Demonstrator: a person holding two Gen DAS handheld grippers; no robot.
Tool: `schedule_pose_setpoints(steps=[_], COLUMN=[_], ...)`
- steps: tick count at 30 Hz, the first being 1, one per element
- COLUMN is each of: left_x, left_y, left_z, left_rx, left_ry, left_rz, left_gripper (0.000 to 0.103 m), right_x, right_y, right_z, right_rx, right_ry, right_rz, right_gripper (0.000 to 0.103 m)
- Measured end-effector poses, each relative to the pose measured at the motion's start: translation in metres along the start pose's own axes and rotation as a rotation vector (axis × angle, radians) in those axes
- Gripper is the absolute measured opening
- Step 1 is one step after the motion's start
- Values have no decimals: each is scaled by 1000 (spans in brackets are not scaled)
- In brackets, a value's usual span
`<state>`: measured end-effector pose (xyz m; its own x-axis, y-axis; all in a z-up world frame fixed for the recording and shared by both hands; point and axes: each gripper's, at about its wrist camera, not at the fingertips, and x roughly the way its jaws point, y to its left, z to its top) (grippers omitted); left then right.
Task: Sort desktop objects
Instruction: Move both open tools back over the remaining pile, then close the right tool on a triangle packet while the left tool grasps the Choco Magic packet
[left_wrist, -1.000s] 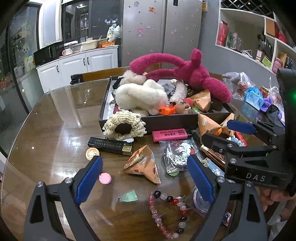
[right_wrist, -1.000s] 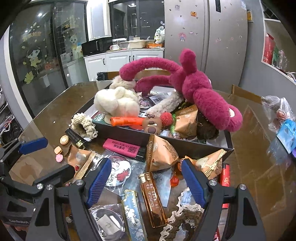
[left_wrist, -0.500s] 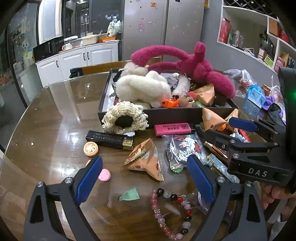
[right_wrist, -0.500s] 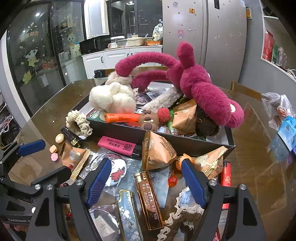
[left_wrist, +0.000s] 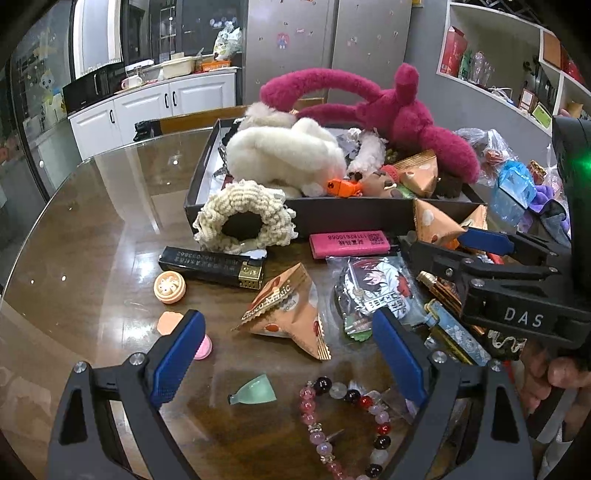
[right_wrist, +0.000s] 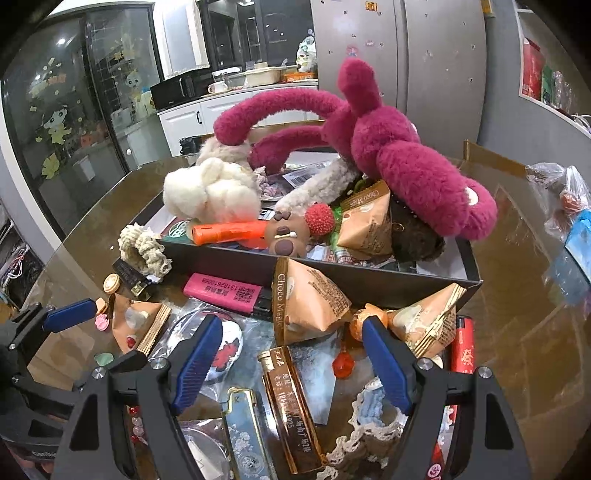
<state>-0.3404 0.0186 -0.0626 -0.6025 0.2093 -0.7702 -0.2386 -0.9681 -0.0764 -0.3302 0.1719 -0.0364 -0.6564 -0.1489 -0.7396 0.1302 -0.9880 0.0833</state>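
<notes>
My left gripper (left_wrist: 290, 347) stands open low over the brown table (left_wrist: 110, 221). An orange Choco Magic snack packet (left_wrist: 288, 314) lies just ahead between its blue pads, untouched. A teal cup-shaped piece (left_wrist: 255, 393) and a bead bracelet (left_wrist: 343, 417) lie under it. My right gripper (right_wrist: 291, 350) is also open and empty above a gold-brown lighter (right_wrist: 291, 406) and a blue floral lighter (right_wrist: 243, 435). A second snack packet (right_wrist: 306, 299) leans on the black box (right_wrist: 369, 280), which holds a magenta plush (right_wrist: 388, 147) and a white plush (right_wrist: 210, 192).
A crochet scrunchie (left_wrist: 243, 221), a black lighter (left_wrist: 210, 264), a pink lighter (left_wrist: 349, 243) and a round peach case (left_wrist: 170, 288) lie in front of the box. The right gripper (left_wrist: 443, 247) crosses the left view's right side. Plastic bags (left_wrist: 513, 184) sit far right.
The left gripper has sunk a little towards the table, so the objects under it look nearer. The right gripper has hardly moved. Both stay open.
</notes>
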Motion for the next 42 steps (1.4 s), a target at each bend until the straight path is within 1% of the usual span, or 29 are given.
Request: schedule_pose_setpoints(steps=[4, 10, 12, 13, 14, 15, 16, 17, 18, 21, 24, 28, 34, 42], left_x=[6, 9, 9, 9, 7, 6, 6, 5, 4, 4, 2, -3, -11, -18], left_y=[1, 4, 4, 4, 5, 5, 4, 4, 5, 5, 6, 5, 5, 0], left_z=[1, 1, 1, 1, 1, 2, 2, 2, 1, 1, 1, 1, 2, 4], left_rx=[1, -4, -6, -6, -9, -10, -9, -9, -11, -12, -22, -25, -35, -20], left_ry=[18, 22, 14, 11, 10, 10, 10, 11, 12, 12, 10, -4, -25, -45], left_rz=[8, 14, 24, 21, 15, 12, 12, 13, 10, 10, -6, -6, -25, -22], left_gripper=[91, 86, 77, 75, 67, 57, 52, 46, 46, 43, 39, 38, 37, 37], right_x=[10, 17, 24, 24, 26, 26, 26, 26, 26, 24, 24, 22, 15, -4], right_y=[0, 9, 10, 7, 6, 6, 6, 7, 7, 6, 5, 2, 2, 5], right_z=[0, 2, 1, 2, 1, 2, 2, 1, 1, 1, 2, 1, 0, -1], right_rx=[15, -17, -16, 3, 9, 8, 2, -8, -18, -12, -8, 3, 10, -9], right_ry=[30, 43, 80, 80, 86, 80, 78, 76, 74, 72, 69, 64, 48, 4], right_rz=[-13, -35, -44, -27, -27, -30, -46, -66, -75, -63, -59, -24, -10, -23], right_gripper=[80, 80, 79, 73, 71, 65, 53, 49, 49, 48, 46, 45, 43, 43])
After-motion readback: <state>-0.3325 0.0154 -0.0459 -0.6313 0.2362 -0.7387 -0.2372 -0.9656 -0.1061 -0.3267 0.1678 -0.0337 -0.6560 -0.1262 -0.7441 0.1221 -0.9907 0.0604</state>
